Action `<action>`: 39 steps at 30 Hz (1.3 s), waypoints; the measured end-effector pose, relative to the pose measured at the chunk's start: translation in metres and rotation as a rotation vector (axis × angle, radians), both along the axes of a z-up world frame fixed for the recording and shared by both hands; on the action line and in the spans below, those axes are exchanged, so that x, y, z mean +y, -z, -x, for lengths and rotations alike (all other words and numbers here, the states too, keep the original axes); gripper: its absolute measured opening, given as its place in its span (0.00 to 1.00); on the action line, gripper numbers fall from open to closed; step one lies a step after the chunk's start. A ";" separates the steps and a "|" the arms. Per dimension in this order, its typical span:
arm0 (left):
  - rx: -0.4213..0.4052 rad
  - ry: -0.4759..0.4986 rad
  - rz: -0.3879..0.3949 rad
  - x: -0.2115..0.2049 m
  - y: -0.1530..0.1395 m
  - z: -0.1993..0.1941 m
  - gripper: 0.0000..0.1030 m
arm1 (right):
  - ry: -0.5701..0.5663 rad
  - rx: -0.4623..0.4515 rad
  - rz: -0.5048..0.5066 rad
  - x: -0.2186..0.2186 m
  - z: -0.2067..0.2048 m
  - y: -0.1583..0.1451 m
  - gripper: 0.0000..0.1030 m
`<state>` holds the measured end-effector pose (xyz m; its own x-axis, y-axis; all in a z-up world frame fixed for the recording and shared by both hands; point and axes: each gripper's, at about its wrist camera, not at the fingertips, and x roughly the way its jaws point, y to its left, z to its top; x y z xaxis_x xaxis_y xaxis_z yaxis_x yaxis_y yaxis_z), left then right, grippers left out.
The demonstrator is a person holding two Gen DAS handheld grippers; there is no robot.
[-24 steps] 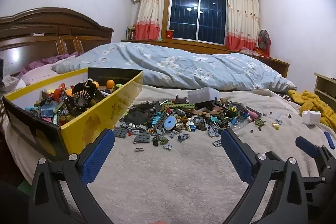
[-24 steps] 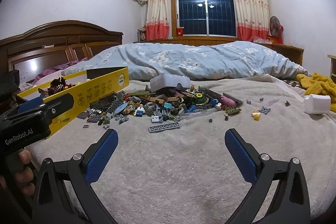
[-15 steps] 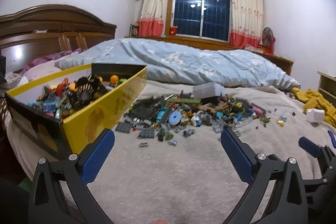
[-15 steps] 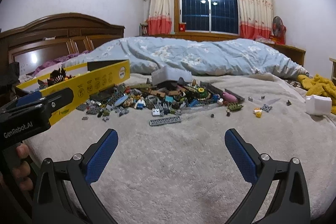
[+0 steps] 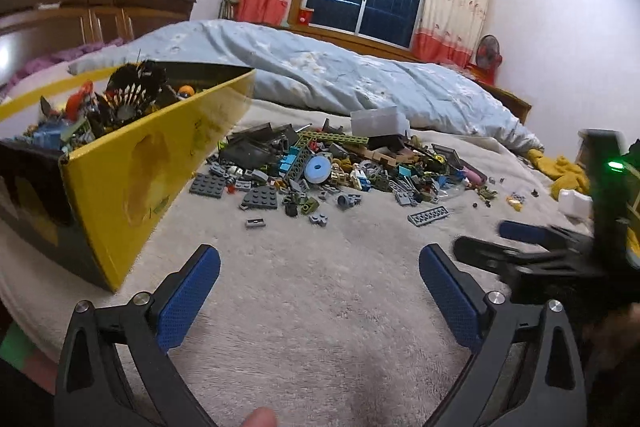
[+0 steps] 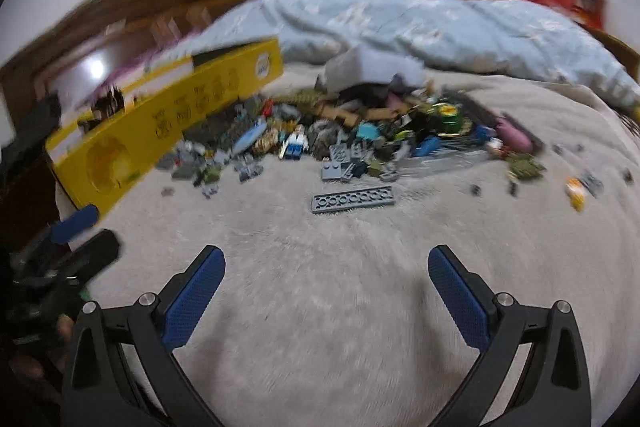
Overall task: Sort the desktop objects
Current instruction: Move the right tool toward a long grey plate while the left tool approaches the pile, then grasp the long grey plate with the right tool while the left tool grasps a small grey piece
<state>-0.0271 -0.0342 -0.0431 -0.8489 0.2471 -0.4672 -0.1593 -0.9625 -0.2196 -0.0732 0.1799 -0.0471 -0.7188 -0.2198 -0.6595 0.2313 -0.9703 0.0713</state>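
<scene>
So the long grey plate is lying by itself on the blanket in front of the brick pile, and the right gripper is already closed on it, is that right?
Not quite. The long grey plate does lie alone on the blanket in front of the brick pile, but the right gripper is open and empty, short of the plate. The right wrist view shows it.
</scene>
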 end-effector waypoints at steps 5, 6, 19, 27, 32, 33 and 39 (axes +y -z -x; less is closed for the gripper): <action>-0.011 -0.070 0.041 -0.005 0.006 0.008 0.89 | -0.026 -0.035 -0.148 -0.006 0.040 0.005 1.00; -0.021 -0.071 0.037 -0.007 0.007 0.012 0.85 | -0.031 -0.042 -0.146 -0.006 0.048 0.005 1.00; -0.054 0.113 0.101 0.023 0.009 0.056 0.55 | -0.093 -0.107 -0.131 -0.015 0.076 0.022 0.62; -0.121 0.135 0.063 0.027 0.020 0.080 0.45 | -0.080 -0.053 -0.120 -0.010 0.063 0.013 0.62; -0.187 0.139 0.041 0.025 0.031 0.095 0.30 | -0.096 -0.051 -0.105 -0.010 0.047 0.007 0.62; -0.195 0.137 0.014 0.022 0.031 0.098 0.28 | -0.102 -0.054 -0.111 -0.012 0.043 0.008 0.62; -0.274 0.099 -0.139 0.001 0.036 0.112 0.19 | -0.134 -0.077 -0.129 -0.023 0.028 0.019 0.62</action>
<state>-0.1391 -0.0332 -0.0790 -0.6646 0.3997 -0.6313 -0.1674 -0.9030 -0.3956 -0.1008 0.1573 -0.0658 -0.6351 -0.2199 -0.7405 0.3574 -0.9335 -0.0293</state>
